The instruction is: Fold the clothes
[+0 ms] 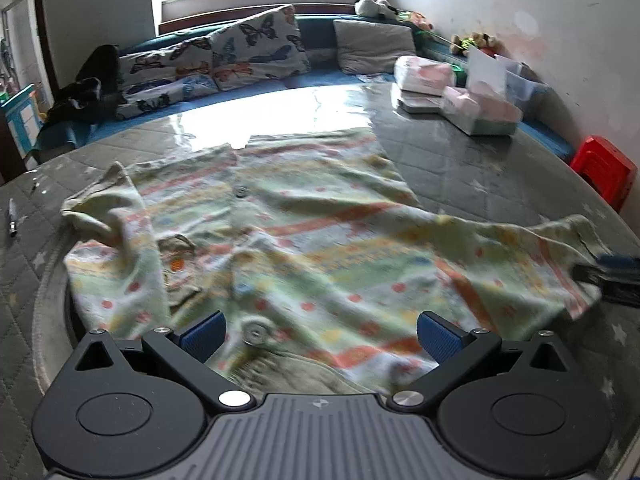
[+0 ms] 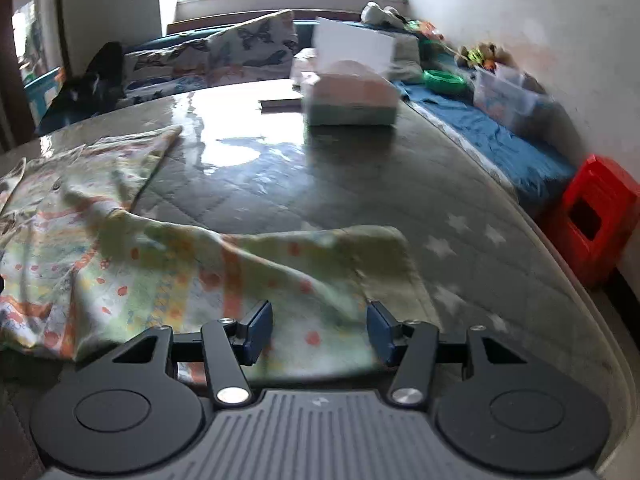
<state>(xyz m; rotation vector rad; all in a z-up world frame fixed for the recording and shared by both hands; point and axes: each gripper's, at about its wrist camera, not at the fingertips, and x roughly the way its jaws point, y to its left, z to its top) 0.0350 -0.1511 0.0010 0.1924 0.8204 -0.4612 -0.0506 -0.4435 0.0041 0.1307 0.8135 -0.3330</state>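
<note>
Across the quilted table (image 1: 460, 160) the patterned shirt (image 1: 304, 240) lies spread and unfolded, sleeves at 9 and 3 o'clock, with left gripper (image 1: 320, 338) and right gripper (image 2: 320, 330) spread wide, empty, so folding looks barely begun

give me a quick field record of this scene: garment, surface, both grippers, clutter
garment: pale green patterned button-front shirt, spread open, wrinkled, unfolded
surface: grey quilted star-print mat, glossy under window light
left gripper: open, fingers apart over the shirt's near edge by a button, gripping nothing
right gripper: open, over the shirt's right sleeve
fold state: no fold made yet
far side: pink-and-green tissue box, butterfly-print pillows
right edge: red plastic stool
</note>
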